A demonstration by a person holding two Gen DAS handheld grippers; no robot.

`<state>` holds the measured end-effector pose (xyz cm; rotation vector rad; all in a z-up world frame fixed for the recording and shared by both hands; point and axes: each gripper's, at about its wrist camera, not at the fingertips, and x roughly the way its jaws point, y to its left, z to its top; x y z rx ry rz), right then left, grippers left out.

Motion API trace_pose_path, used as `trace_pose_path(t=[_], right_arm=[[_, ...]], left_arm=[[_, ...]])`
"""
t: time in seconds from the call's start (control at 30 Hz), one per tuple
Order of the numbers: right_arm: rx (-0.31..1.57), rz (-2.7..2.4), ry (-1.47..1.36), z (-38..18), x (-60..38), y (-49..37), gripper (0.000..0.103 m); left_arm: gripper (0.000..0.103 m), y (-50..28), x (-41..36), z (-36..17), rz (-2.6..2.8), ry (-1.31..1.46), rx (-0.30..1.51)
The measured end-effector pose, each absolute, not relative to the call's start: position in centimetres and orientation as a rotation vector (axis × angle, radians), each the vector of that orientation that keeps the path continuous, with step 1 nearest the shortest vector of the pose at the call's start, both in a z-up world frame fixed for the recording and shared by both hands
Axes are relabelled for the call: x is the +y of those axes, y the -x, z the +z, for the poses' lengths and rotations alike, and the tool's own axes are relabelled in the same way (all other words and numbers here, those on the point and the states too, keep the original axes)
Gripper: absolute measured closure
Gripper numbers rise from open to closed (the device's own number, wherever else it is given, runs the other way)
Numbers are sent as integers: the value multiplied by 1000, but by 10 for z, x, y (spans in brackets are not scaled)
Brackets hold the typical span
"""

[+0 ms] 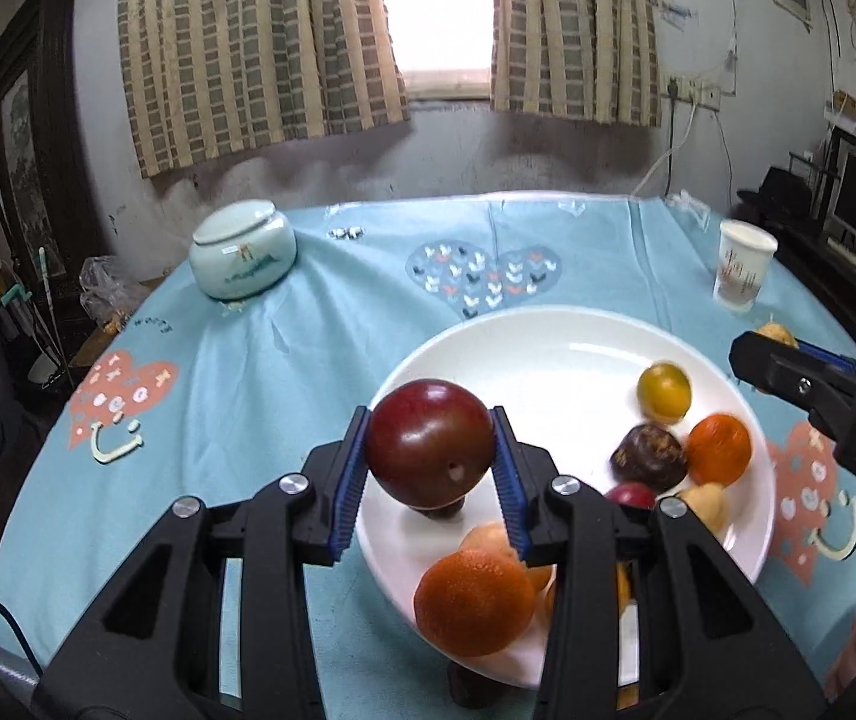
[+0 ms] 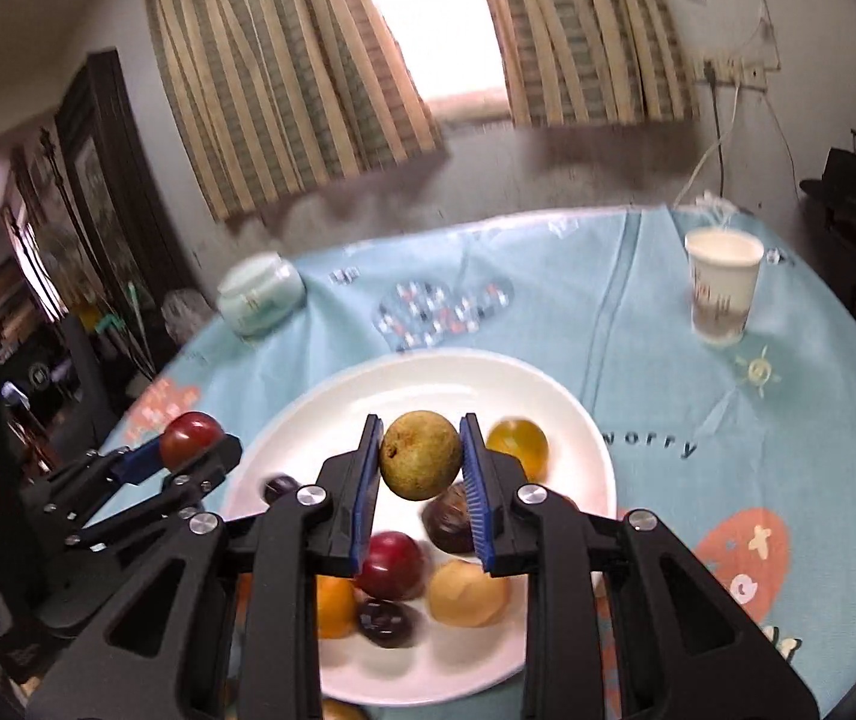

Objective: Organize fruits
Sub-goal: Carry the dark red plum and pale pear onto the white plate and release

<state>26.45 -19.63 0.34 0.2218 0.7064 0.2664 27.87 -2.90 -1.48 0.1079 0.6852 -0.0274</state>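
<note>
Above the plate (image 1: 548,336), the left claw (image 1: 431,450) clamps a plum (image 1: 428,441); the right claw (image 2: 422,459) clamps a pear (image 2: 420,454). Jar (image 1: 243,249) at ten o'clock, cup (image 1: 743,270) at two on the worktop (image 1: 308,360).

Bright daylight fills a window (image 1: 440,6) between striped beige-and-grey curtains (image 1: 248,48). The grey plaster wall (image 1: 488,150) below looks stained.

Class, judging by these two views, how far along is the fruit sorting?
Done: most fruit already sits on the white plate. In hand: the left gripper holds a dark red plum; the right gripper holds a brownish-green fruit, both above the plate. Left: setting these two down. Whether any fruit remains elsewhere cannot be seen.
</note>
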Motion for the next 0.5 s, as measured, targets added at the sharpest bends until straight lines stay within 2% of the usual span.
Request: trace_pose_path(t=[0.5], right_arm=[[830, 253, -109, -34, -178, -276, 76]], left_arm=[[62, -288, -35, -50, -45, -128, 774]])
